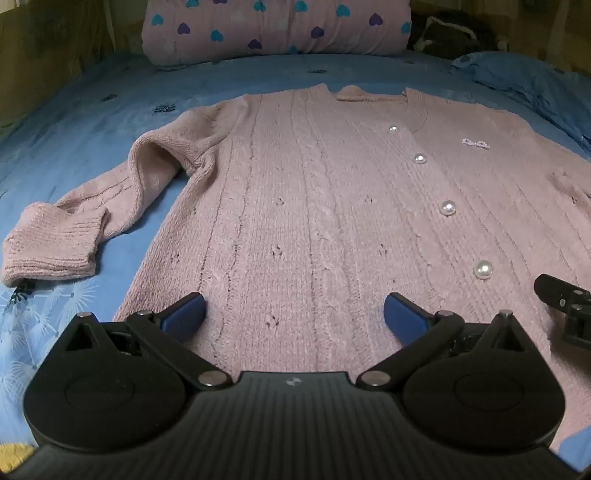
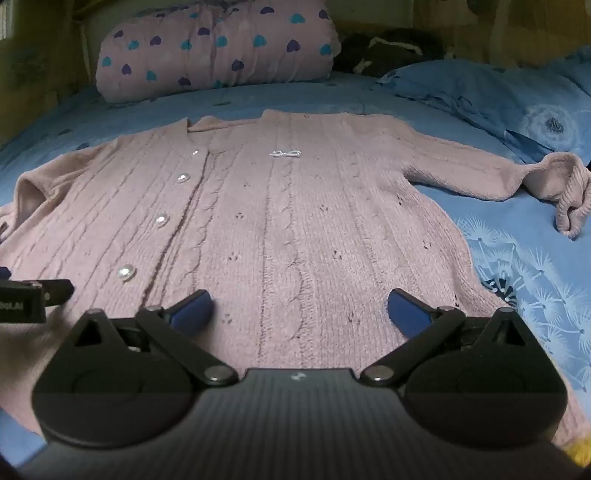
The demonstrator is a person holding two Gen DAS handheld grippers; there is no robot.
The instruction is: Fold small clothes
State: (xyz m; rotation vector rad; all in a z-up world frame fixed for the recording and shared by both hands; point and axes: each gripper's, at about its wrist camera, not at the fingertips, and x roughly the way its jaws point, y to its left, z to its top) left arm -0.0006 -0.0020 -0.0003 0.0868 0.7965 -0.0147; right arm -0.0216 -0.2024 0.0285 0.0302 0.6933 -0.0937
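A pink knitted cardigan (image 1: 314,206) lies flat and face up on a blue bed sheet (image 1: 92,122), with its bottom edge closest to both grippers. The left gripper (image 1: 294,312) hangs low over the bottom part of the cardigan, and its 2 blue fingers (image 1: 184,314) are wide apart with only pink knit showing between them. The right gripper (image 2: 299,308) hangs just beside it, over the other half of the bottom part, and its jaws are wide apart too, holding nothing. A row of 4 pearl buttons (image 1: 448,208) runs away from the jaws, to the right of the left gripper and to the left of the right one. One sleeve (image 1: 74,229) lies bent on the sheet, out past the left gripper's left finger. The other sleeve (image 2: 517,177) stretches out far ahead and to the right of the right gripper. Far ahead of both jaws, past the collar, sits a pink pillow with hearts (image 1: 277,29).
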